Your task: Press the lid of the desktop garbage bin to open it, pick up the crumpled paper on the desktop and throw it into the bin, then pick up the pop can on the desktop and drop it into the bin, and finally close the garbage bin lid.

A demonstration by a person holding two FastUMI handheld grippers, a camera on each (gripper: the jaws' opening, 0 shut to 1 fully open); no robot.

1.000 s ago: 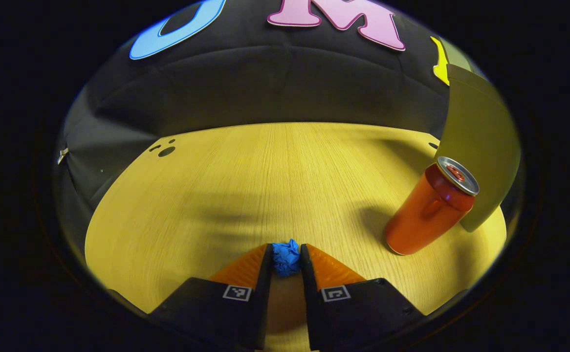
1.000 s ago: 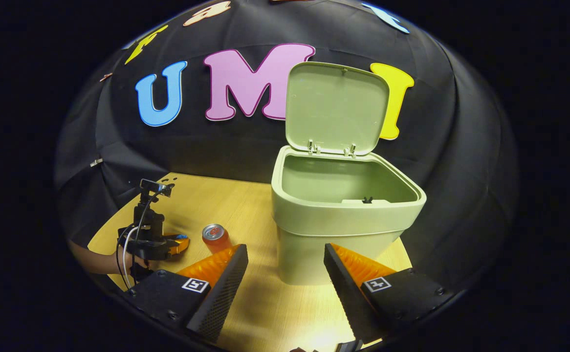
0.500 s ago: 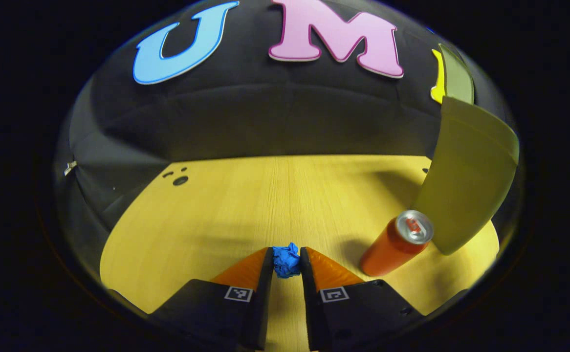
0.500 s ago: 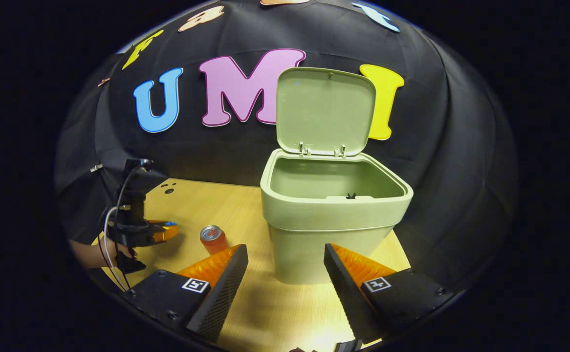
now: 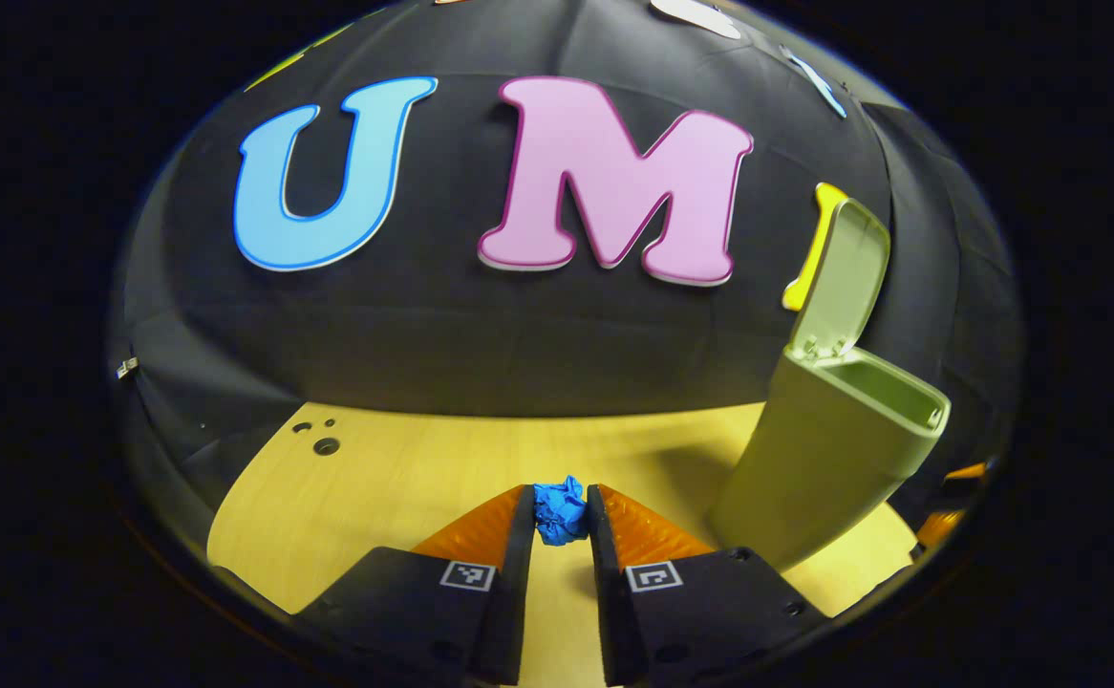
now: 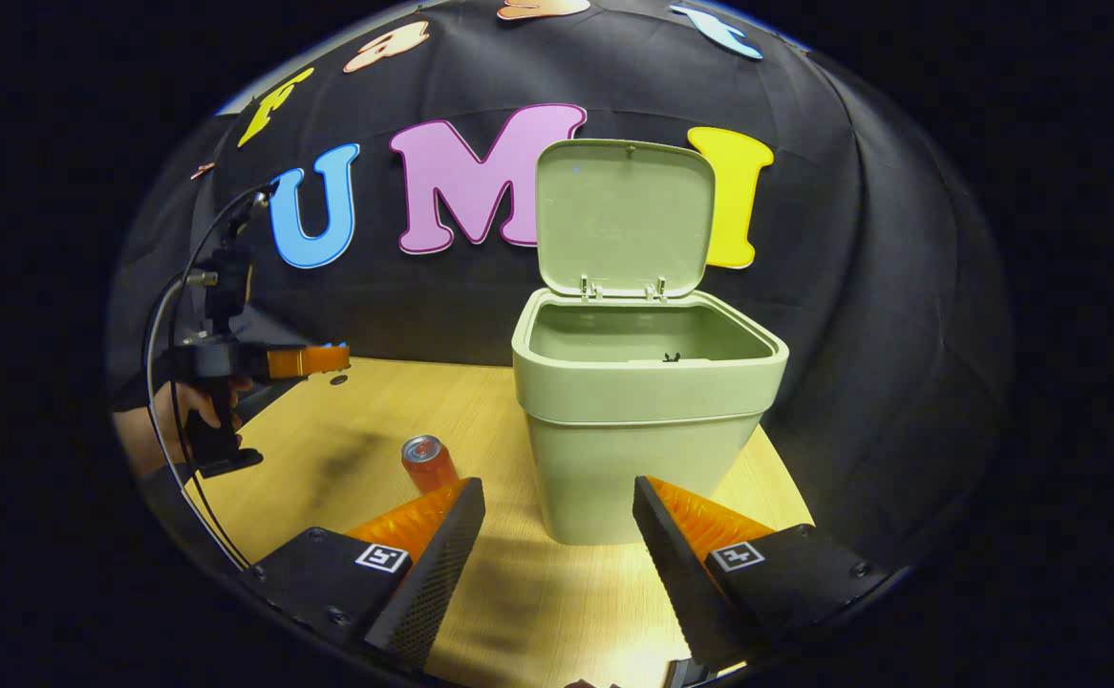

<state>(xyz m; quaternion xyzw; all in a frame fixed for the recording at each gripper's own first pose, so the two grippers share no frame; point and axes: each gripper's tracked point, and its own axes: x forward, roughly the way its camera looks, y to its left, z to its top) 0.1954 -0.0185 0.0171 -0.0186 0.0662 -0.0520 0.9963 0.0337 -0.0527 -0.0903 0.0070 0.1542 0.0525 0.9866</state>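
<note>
A blue crumpled paper (image 5: 559,511) is pinched between the tips of my left gripper (image 5: 558,514), which is raised well above the wooden table (image 5: 404,478). The pale green bin (image 5: 829,449) stands to its right with the lid (image 5: 846,269) upright and open. In the right gripper view the bin (image 6: 638,420) stands straight ahead, lid (image 6: 624,218) up, inside bare. The red pop can (image 6: 427,464) stands upright left of the bin. My right gripper (image 6: 557,521) is open, low in front of the bin. The left gripper (image 6: 313,360) hangs at the far left, held by a hand (image 6: 180,411).
The table (image 6: 347,459) runs back to the black cloth wall, with small round holes (image 5: 325,445) near its far left corner. A cable (image 6: 160,315) loops from the left gripper. The table's right edge lies just past the bin.
My left gripper has risen off the table with the blue paper, and its view has tilted up so the bin's rim now shows. The can has dropped out of the left gripper view.
</note>
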